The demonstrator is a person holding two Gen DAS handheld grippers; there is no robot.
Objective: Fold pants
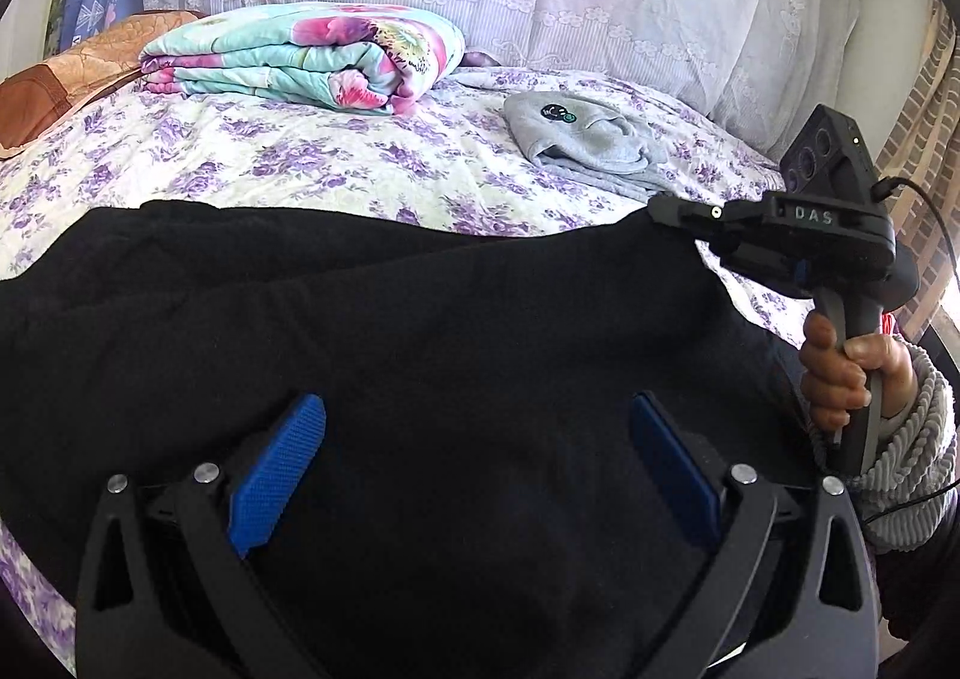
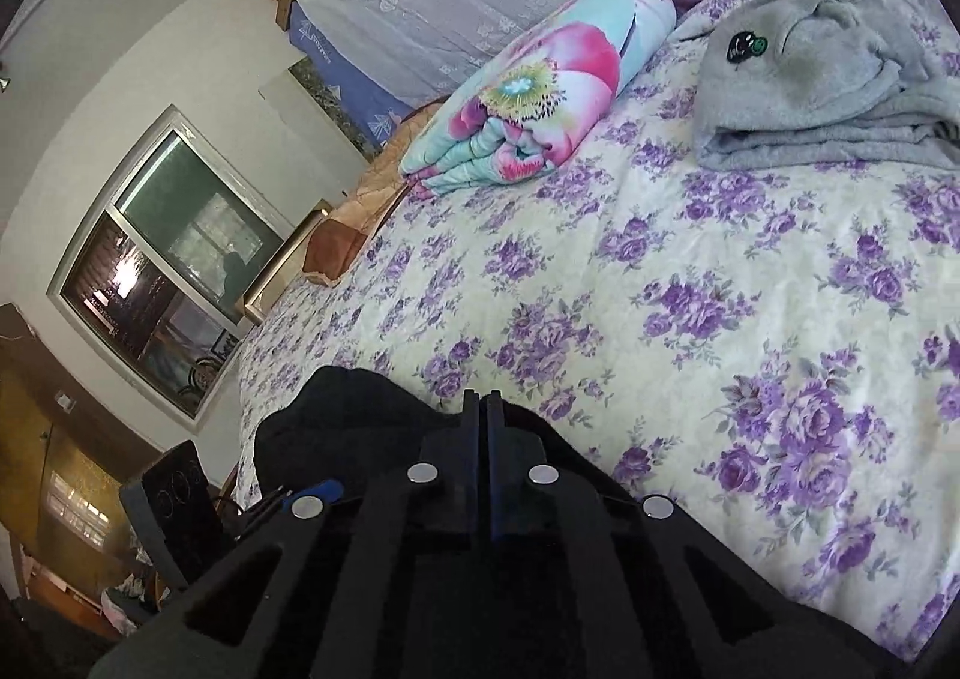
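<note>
here black pants (image 1: 390,331) lie rumpled; right gripper (image 2: 483,409) pinches one corner

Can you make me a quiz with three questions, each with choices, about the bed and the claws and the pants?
1. Where is the folded flowery blanket?
A. On the bed, at the back by the lace cover
B. On the floor
C. Inside the left claw

2. What colour are the pants?
A. Red
B. Black
C. Yellow

3. What are the claws doing?
A. Both are wide open
B. Both are shut on the grey top
C. The left claw is open over the pants and the right claw is shut on the pants

Answers:
1. A, it lies on the purple-flowered sheet far from the claws.
2. B, the big dark cloth is black in both views.
3. C, the left blue pads stand apart, while the right ones press together on black cloth.
</note>
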